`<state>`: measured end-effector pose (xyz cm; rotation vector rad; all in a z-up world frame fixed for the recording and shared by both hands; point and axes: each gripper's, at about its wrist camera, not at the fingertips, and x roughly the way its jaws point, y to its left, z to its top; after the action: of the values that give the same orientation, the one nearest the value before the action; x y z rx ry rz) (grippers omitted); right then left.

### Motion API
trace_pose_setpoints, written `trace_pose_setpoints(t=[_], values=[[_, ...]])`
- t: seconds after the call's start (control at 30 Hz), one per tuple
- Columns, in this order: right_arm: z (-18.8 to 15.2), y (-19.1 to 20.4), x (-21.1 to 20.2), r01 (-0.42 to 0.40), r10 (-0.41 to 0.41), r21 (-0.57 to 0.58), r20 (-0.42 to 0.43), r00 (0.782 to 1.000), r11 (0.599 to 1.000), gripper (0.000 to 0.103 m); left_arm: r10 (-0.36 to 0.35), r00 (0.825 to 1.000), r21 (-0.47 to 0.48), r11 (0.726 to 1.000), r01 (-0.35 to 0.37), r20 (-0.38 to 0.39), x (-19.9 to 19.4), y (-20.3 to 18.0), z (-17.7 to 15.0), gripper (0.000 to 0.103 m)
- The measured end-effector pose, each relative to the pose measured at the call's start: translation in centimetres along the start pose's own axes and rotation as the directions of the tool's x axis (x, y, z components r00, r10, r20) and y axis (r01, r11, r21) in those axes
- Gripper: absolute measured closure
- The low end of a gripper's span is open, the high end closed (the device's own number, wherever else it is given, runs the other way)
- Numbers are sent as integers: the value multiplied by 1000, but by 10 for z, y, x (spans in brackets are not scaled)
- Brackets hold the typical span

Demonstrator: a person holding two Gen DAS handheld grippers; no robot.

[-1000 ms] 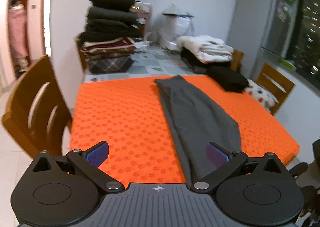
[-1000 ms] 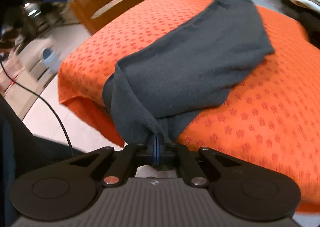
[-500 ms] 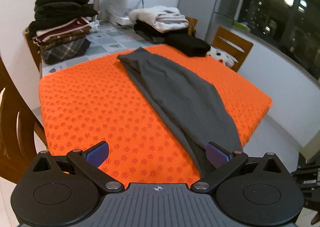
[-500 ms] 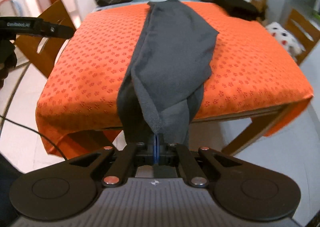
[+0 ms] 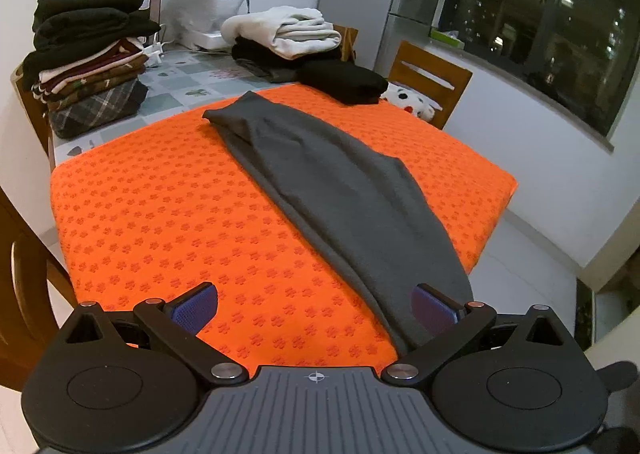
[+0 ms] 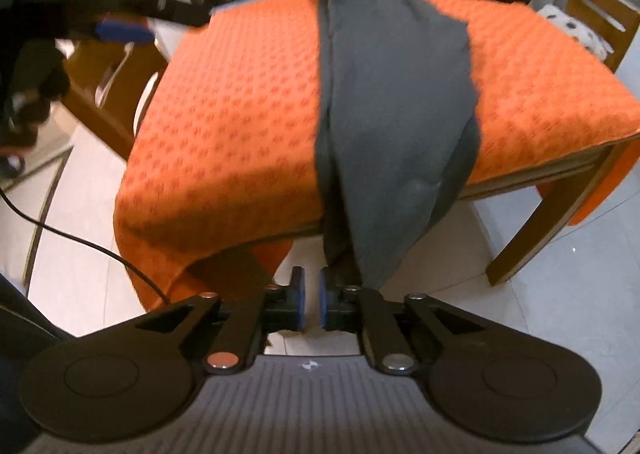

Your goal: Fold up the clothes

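The right gripper sits at the bottom middle of its view, jaws just starting to part, with only a thin gap and no cloth between them. The grey garment runs down the centre of the orange tablecloth, its near end drooping over the table edge right above the fingers. The left gripper is spread wide, holding nothing.
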<state>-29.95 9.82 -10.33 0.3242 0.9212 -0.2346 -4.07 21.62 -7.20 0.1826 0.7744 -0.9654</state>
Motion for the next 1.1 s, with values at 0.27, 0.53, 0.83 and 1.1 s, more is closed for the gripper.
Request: trace_pose_setpoints(t=[0.27, 0.53, 0.83, 1.1], values=[[32, -62, -25, 53, -64, 105, 106, 992, 993, 89, -21, 1000, -59, 998, 20, -22, 25, 3, 7, 8], [50, -138, 11, -32, 9, 153, 147, 989, 988, 85, -50, 993, -33, 998, 46, -107, 76, -15, 27, 53], [41, -177, 75, -231, 216, 166, 104, 971, 959, 85, -23, 975, 72, 997, 40, -219, 139, -49, 48, 71], [36, -167, 91, -327, 313, 148, 107, 944, 934, 75, -2, 948, 130, 990, 46, -319, 184, -53, 49, 71]])
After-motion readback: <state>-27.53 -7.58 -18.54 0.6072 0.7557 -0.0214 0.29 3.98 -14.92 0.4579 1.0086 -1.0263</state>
